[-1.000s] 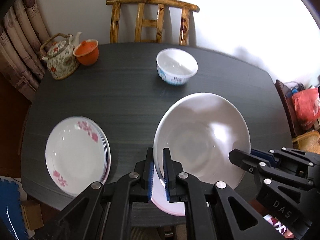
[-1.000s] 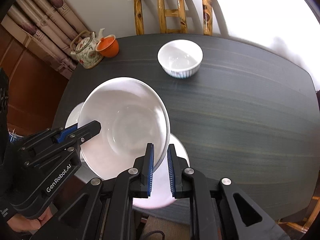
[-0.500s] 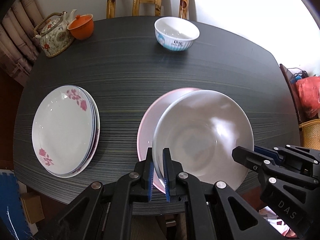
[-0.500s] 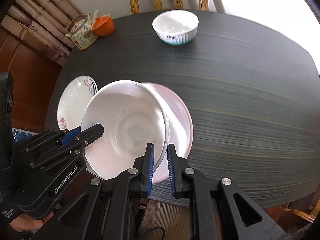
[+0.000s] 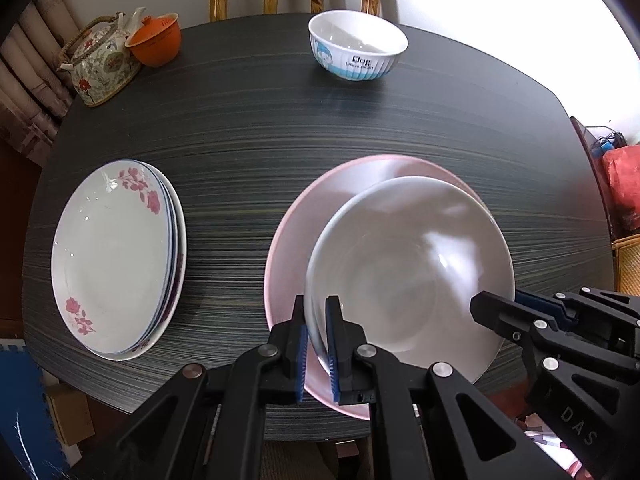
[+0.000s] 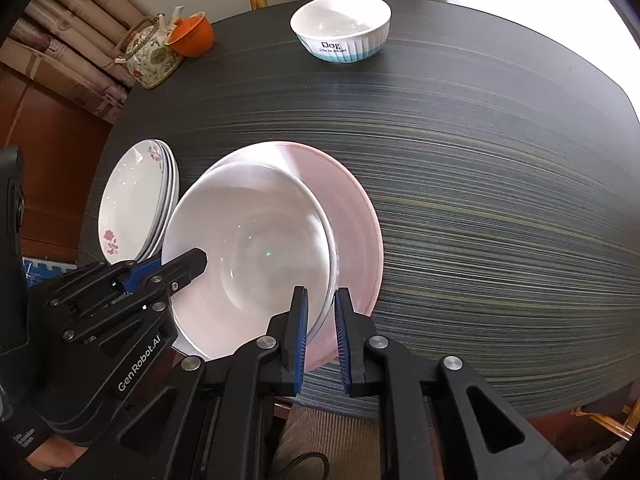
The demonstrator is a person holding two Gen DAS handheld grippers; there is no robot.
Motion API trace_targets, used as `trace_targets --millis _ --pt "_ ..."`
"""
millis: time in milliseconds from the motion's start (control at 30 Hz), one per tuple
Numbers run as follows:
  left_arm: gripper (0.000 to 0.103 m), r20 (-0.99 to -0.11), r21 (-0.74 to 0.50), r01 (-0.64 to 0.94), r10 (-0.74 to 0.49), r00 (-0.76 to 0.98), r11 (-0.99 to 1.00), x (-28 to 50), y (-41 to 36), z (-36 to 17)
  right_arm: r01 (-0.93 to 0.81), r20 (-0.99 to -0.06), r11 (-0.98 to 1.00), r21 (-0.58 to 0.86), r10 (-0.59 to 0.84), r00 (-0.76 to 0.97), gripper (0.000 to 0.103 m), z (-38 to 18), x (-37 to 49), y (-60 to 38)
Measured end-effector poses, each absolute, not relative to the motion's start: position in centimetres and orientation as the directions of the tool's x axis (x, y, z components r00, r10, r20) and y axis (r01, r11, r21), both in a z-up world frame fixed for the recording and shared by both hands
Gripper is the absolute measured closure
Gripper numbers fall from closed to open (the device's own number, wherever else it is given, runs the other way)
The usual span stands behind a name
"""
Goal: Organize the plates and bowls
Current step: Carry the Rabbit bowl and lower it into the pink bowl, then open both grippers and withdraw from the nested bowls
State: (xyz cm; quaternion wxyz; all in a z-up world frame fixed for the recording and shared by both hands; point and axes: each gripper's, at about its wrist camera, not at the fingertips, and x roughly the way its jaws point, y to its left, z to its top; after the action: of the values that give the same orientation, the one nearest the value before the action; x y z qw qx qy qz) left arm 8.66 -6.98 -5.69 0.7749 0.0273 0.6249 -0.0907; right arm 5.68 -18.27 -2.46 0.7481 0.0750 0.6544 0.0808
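Both grippers, left gripper (image 5: 316,340) and right gripper (image 6: 321,338), are closed on the rim of the white bowl (image 5: 408,268), held over the pink plate (image 5: 296,236) (near table edge). Next, I judge: lower evenly, then release.

Both claws (image 6: 320,308) grip white bowl (image 6: 248,248)

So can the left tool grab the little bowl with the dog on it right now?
Probably not yet. The left tool is shut on the big white bowl over the pink plate, and the little bowl sits across the table.
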Motion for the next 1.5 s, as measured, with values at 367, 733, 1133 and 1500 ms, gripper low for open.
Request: trace_targets --millis 367,733,1133,1500 --pt "0.094 -0.977 -0.047 0.182 -0.083 0.195 0.982 9.0 -7.6 -6.2 -0.035 -0.974 0.98 0.196 0.198 0.113 0.088 -3.7 6.1 -18.1" --pt "0.09 -0.981 -0.036 0.185 -0.07 0.179 0.982 9.0 -8.0 -6.4 -0.056 -0.978 0.984 0.167 0.172 0.116 0.085 -3.7 6.4 -17.7" --pt "0.074 -0.981 -0.042 0.193 -0.077 0.177 0.98 9.4 -8.5 -5.5 -0.057 -0.976 0.983 0.177 0.183 0.115 0.084 -3.7 6.4 -18.0" --pt "0.072 -0.969 -0.075 0.228 -0.125 0.214 0.971 9.1 -8.1 -2.7 -0.054 -0.971 0.977 0.208 0.213 0.108 0.084 -3.6 6.1 -18.3"
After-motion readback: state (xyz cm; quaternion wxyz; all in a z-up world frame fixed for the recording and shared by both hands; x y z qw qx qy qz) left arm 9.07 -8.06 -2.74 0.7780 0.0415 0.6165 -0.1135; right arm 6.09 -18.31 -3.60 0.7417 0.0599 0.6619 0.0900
